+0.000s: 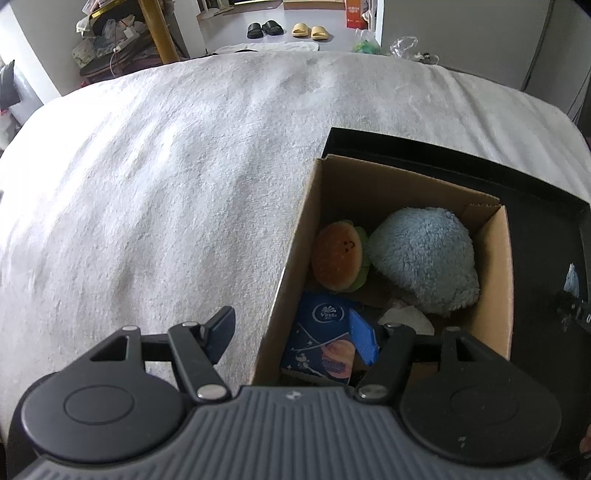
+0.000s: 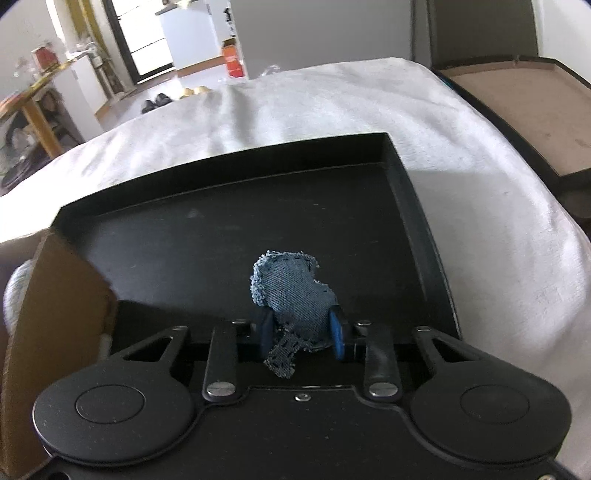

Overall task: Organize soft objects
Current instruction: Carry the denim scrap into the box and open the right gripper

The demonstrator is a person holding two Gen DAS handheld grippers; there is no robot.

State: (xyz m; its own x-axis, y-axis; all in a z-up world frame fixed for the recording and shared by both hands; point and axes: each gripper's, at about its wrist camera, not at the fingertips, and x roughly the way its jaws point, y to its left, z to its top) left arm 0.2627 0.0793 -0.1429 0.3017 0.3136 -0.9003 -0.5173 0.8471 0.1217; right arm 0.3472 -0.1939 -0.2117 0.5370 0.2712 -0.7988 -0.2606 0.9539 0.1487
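Note:
My right gripper [image 2: 301, 334] is shut on a small blue denim stuffed toy [image 2: 291, 291] and holds it over a black tray [image 2: 221, 221]. The cardboard box [image 1: 295, 258] stands on the tray's left part. In it lie a burger plush [image 1: 340, 256], a fluffy light-blue plush [image 1: 424, 254] and a blue tissue pack [image 1: 321, 339]. My left gripper [image 1: 291, 336] is open and empty. It straddles the box's near left wall, with one finger outside over the white blanket [image 1: 166, 184] and one inside the box.
The box's side [image 2: 55, 314] shows at the left of the right wrist view. A brown board in a dark frame [image 2: 517, 110] lies beyond the bed on the right. Slippers [image 1: 288, 29] lie on the floor beyond the bed. A cluttered wooden shelf [image 1: 122, 33] stands at the far left.

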